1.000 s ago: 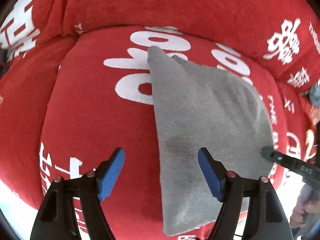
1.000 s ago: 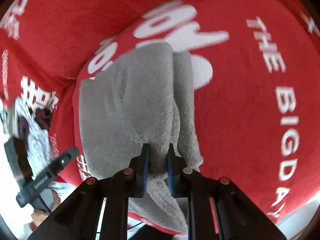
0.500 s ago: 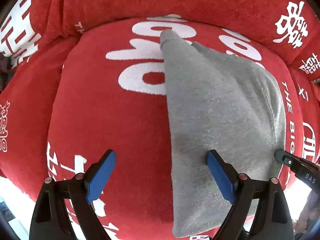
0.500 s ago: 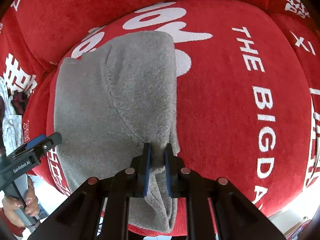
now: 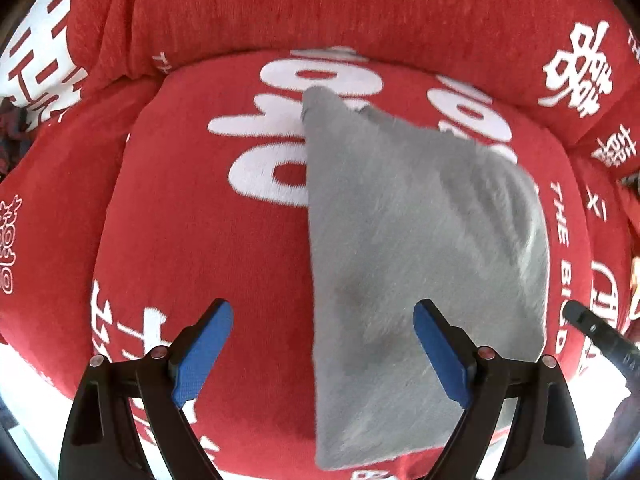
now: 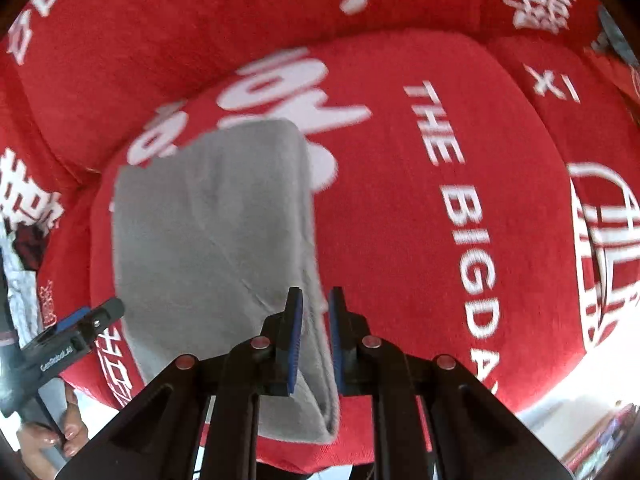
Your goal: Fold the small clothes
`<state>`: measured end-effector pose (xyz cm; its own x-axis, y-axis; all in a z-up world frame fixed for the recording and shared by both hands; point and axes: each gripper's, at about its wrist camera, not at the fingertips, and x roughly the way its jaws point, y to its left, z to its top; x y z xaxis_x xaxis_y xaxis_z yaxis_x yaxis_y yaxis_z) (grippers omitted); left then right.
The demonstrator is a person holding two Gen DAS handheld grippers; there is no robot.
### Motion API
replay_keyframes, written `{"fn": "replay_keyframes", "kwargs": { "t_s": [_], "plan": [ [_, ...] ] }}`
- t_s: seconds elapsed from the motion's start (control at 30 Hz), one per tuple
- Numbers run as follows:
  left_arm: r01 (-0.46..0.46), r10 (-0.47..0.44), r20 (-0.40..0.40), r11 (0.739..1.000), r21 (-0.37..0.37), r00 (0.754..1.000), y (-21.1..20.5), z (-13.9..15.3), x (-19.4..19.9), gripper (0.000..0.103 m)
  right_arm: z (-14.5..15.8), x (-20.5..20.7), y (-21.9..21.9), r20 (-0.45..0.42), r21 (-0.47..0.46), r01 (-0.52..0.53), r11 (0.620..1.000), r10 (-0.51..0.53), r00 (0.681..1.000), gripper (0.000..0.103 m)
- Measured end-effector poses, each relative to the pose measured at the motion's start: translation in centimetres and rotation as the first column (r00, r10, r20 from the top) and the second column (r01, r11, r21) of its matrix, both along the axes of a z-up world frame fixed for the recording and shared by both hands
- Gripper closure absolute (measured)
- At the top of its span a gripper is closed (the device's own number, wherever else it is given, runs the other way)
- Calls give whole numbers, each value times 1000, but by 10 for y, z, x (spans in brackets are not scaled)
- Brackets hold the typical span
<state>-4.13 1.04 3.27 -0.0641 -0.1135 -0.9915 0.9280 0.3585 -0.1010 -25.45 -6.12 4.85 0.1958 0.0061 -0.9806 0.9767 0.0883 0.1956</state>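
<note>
Grey cloth [image 6: 208, 232] pinched by right gripper [image 6: 315, 312]; left gripper [image 5: 320, 344] wide, empty; cover [image 6: 472, 184] reads "THE BIGDA".

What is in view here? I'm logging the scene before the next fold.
cloth: one, grey, lying folded on the seat cushion, its near right edge between the right tool's fingers
seat cushion: one, red with white lettering, under the cloth
back cushion: one, red with white characters, behind the seat cushion
other fabric: some, grey and dark red, at the left edge of the right wrist view; too small to identify
left tool: one, black with blue pads, open, above the cloth's left edge, holding nothing
right tool: one, black with blue pads, shut on the cloth
hand: one, on the left tool's handle, bottom left of the right wrist view
</note>
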Motion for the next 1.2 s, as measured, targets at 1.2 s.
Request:
{"fn": "replay_keyframes", "kwargs": {
  "t_s": [1.2],
  "plan": [
    [36, -37, 23, 999, 20, 999, 12, 45, -17, 0, 24, -23, 9, -2, 147, -35, 989, 36, 999, 69]
  ]
}}
